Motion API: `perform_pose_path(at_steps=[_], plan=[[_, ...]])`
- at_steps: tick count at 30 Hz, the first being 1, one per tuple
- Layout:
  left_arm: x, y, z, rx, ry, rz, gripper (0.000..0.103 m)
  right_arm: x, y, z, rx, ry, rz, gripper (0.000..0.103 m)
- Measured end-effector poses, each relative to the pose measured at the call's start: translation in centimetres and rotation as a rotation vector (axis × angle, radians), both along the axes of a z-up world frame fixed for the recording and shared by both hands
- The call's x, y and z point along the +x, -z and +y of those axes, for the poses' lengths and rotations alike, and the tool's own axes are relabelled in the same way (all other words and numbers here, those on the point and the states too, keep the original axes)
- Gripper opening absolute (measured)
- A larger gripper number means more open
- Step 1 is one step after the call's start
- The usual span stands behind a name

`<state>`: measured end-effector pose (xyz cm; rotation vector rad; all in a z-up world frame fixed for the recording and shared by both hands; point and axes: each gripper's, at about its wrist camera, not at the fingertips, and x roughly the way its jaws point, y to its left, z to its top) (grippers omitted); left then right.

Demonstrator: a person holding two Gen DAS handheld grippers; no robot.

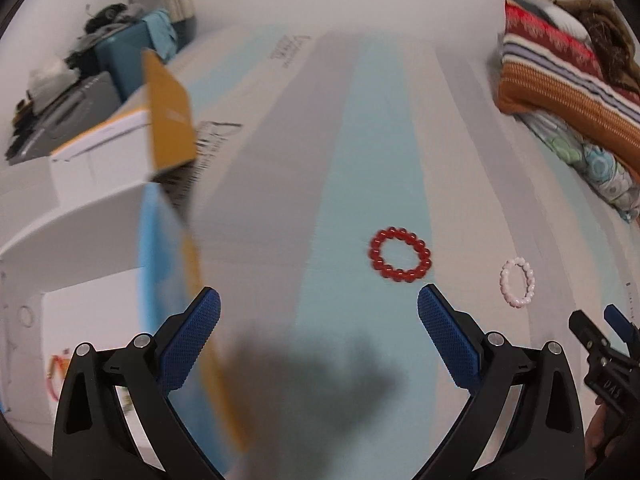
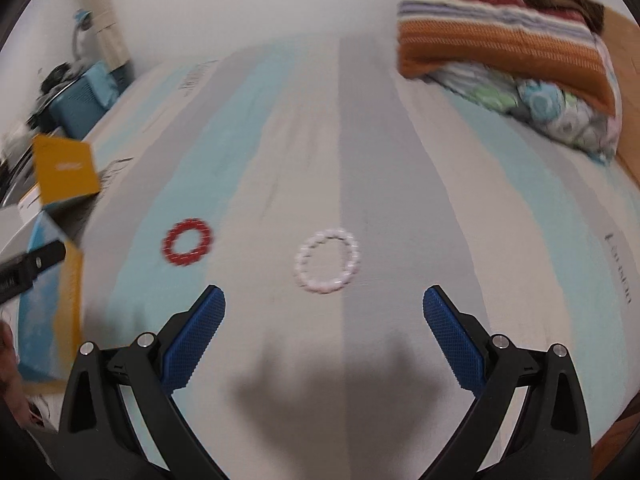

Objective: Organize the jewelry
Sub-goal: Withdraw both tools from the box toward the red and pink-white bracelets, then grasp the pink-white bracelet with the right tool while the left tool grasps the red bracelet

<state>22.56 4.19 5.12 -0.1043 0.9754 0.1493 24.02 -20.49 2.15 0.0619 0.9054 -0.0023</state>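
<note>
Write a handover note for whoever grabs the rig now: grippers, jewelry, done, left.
Left gripper: open, empty, aimed near the red beaded bracelet.
Right gripper: open, empty, aimed at the pale pink beaded bracelet.
Both bracelets lie loose and apart on the striped blue-grey bedsheet.
An open white box with yellow flap stands at the left.
Done: neither bracelet is stowed.
Left: probably pick up each.

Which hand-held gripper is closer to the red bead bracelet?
Left. The left hand-held gripper hangs open just short of the red bead bracelet; the right hand-held gripper faces the pink bracelet instead.
</note>
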Motion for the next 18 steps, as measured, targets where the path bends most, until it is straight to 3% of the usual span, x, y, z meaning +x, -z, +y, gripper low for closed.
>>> perform_pose_path(at_steps=[11, 18], plan=[[7.1, 7.7, -1.8, -0.027, -0.022, 0.077, 0.097, 6.2, 5.9, -2.6, -0.032, 0.04, 0.098, 0.095], [9.3, 10.0, -2.5, 0.049, -0.035, 0.082, 0.096, 7.9, 8.2, -2.2, -0.014, 0.031, 0.141, 0.078]])
